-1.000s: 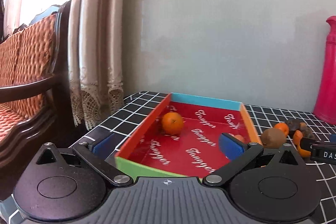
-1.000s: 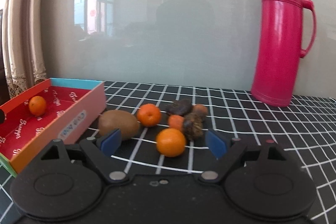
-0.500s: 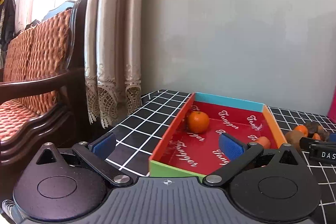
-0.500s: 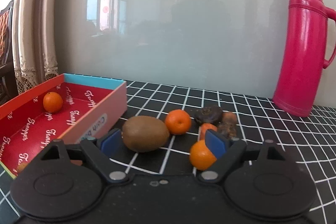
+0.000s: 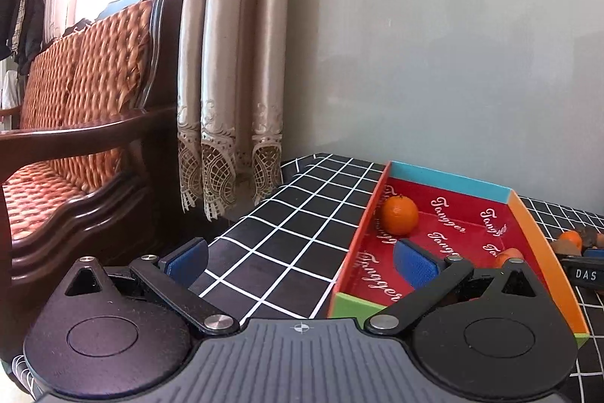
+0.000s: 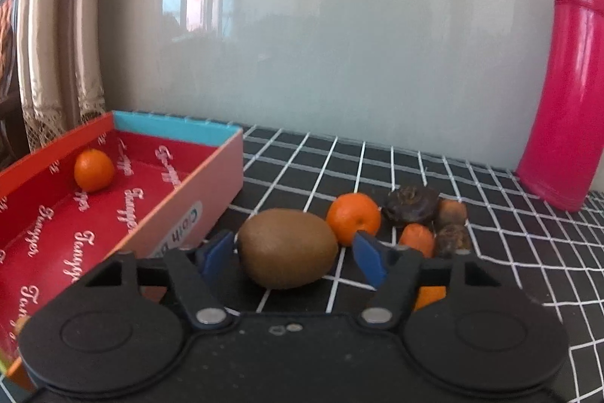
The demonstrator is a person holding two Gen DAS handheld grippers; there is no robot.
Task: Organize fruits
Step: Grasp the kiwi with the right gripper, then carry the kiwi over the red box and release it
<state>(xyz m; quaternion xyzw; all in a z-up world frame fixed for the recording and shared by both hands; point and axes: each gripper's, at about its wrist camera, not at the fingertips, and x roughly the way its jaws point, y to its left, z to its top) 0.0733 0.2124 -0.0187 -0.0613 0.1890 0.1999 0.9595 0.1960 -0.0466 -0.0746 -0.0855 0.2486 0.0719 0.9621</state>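
Kiwi (image 6: 288,248) between my right gripper's (image 6: 294,257) blue pads, jaws closing.
Pads flank it on the checked tablecloth (image 6: 509,252) but are not yet pressing, as far as I can see. Box (image 6: 211,172) sits just left of the kiwi, one orange (image 6: 93,170) inside near the far corner; more fruit lies behind it. My left gripper (image 5: 302,261) hangs open and empty, its right finger over the box.

"Tangger" across the box (image 5: 536,233) floor
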